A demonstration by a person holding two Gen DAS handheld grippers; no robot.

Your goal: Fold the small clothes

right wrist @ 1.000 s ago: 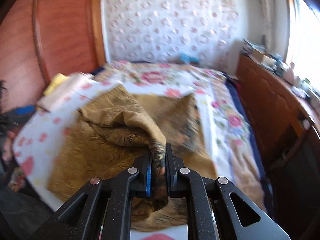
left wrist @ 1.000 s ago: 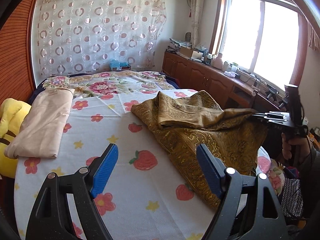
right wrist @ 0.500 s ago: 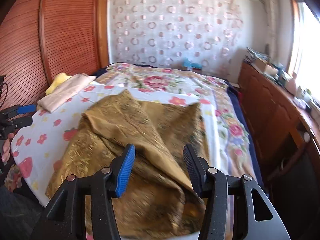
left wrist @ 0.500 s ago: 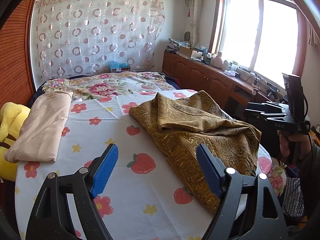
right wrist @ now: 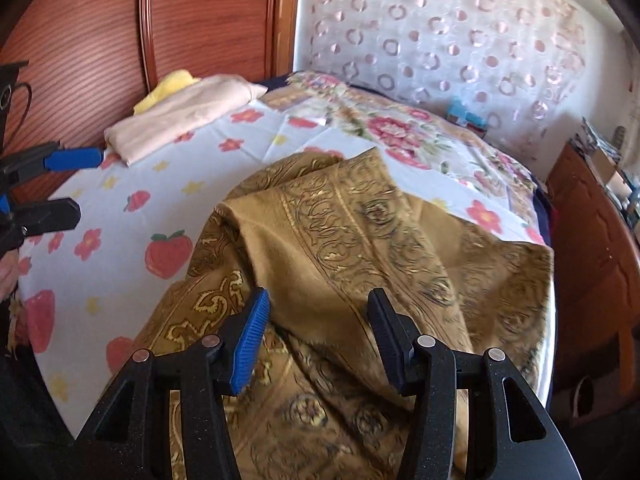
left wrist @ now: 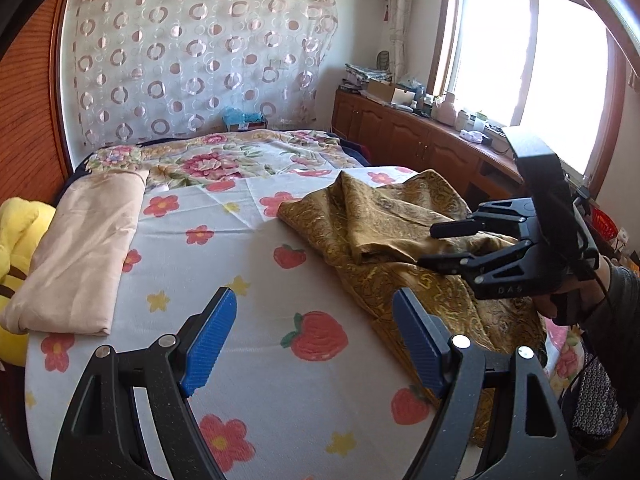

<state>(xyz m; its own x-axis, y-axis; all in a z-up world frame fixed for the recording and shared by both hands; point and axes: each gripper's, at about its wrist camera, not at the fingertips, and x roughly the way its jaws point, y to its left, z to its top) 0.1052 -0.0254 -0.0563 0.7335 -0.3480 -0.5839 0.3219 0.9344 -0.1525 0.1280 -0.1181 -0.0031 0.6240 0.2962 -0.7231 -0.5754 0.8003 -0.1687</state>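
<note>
**A:** Where is the gold cloth right now?

**B:** The gold patterned cloth (right wrist: 360, 264) lies crumpled on the strawberry-print sheet (left wrist: 260, 360) that covers the near end of the bed, with one layer thrown loosely over the rest. In the left wrist view the same cloth (left wrist: 400, 236) sits on the window side of the sheet, and its lower edge hangs off the sheet's near rim.

**A:** And the right tool against that cloth?

**B:** The right tool (right wrist: 318, 338) is spread wide, with nothing between its blue pads. It hangs directly over the near part of the cloth, and a fold of the cloth shows through the gap. I cannot tell whether the pads touch the fabric. From the left wrist camera, the right tool (left wrist: 448, 244) shows side-on above the cloth, its two fingers apart.

**A:** The left one?

**B:** The left tool (left wrist: 314, 338) is also wide open and holds nothing. It hovers over bare sheet beside the cloth; its window-side finger stands just by the cloth's edge. In the right wrist view the left tool (right wrist: 68, 182) appears well away from the cloth, at the sheet's far side.

**A:** Anything else near the cloth?

**B:** A folded beige cloth (left wrist: 80, 256) lies across the sheet from it, next to a yellow plush toy (left wrist: 18, 240).
</note>
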